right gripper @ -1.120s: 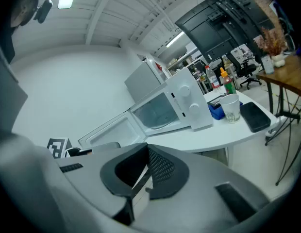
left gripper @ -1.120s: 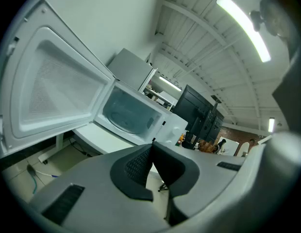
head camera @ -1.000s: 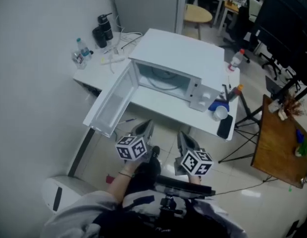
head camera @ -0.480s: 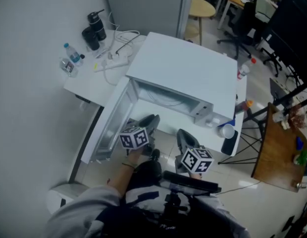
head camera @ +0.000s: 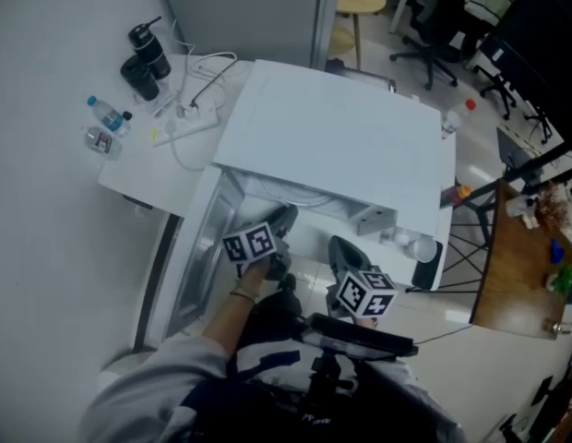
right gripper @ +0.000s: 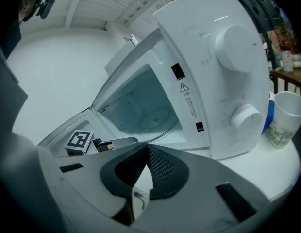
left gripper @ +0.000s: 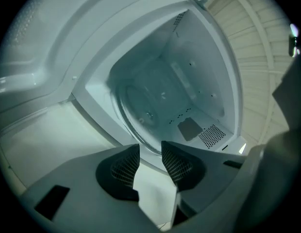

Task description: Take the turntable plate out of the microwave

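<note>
Left gripper (left gripper: 150, 148) is at the microwave (head camera: 341, 137) mouth, fingers (left gripper: 178, 165) opening, nothing between them. Right gripper (right gripper: 146, 148) is empty, fingers pressed together. Turntable plate (left gripper: 149, 111) lies flat on the cavity floor. I'd slip one finger under its near rim, pinch, lift slightly, draw straight out. Mind the sill and the open door (head camera: 201, 247) on the left. Open room looks nearward.
</note>
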A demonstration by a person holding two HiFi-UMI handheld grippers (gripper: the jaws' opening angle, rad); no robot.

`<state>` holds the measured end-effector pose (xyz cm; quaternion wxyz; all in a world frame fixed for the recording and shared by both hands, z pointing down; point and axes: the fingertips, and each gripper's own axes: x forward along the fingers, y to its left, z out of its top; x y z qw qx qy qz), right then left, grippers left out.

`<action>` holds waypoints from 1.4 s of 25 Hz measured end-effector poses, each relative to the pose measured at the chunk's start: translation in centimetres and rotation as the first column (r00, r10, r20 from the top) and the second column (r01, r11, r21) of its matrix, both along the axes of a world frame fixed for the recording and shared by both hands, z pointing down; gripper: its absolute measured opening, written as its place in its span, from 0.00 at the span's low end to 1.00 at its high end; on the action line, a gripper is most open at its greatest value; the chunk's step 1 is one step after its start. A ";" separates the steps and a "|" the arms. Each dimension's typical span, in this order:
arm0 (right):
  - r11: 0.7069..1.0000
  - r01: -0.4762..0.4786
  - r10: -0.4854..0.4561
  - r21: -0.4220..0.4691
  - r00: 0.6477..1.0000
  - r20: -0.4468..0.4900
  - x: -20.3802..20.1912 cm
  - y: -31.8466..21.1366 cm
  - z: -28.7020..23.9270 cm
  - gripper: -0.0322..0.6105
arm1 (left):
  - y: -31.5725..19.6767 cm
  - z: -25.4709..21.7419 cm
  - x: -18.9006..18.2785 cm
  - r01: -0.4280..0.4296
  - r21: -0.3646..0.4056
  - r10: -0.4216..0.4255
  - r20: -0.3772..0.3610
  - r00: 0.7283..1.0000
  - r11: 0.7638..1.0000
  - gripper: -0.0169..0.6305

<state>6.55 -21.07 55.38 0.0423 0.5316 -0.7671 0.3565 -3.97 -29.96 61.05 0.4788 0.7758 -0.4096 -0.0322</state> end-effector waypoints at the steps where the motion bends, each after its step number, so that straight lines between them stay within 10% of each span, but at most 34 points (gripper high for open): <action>1: 1.000 0.003 -0.003 -0.002 1.000 -0.003 -0.1 -0.3 0.1 0.06 | -0.3 0.0 0.0 0.002 -0.007 -0.002 -0.011 1.000 1.000 0.22; 16: 0.999 0.028 -0.029 -0.023 0.999 -0.030 -1.5 -1.5 1.2 0.06 | -1.4 1.6 -0.8 0.121 -0.258 -0.185 -0.241 0.953 0.958 0.17; 35: 0.984 0.104 -0.102 -0.143 0.995 0.023 -3.3 0.1 4.6 0.10 | 5.3 1.1 0.5 0.050 -0.210 -0.111 -0.291 0.950 0.976 0.06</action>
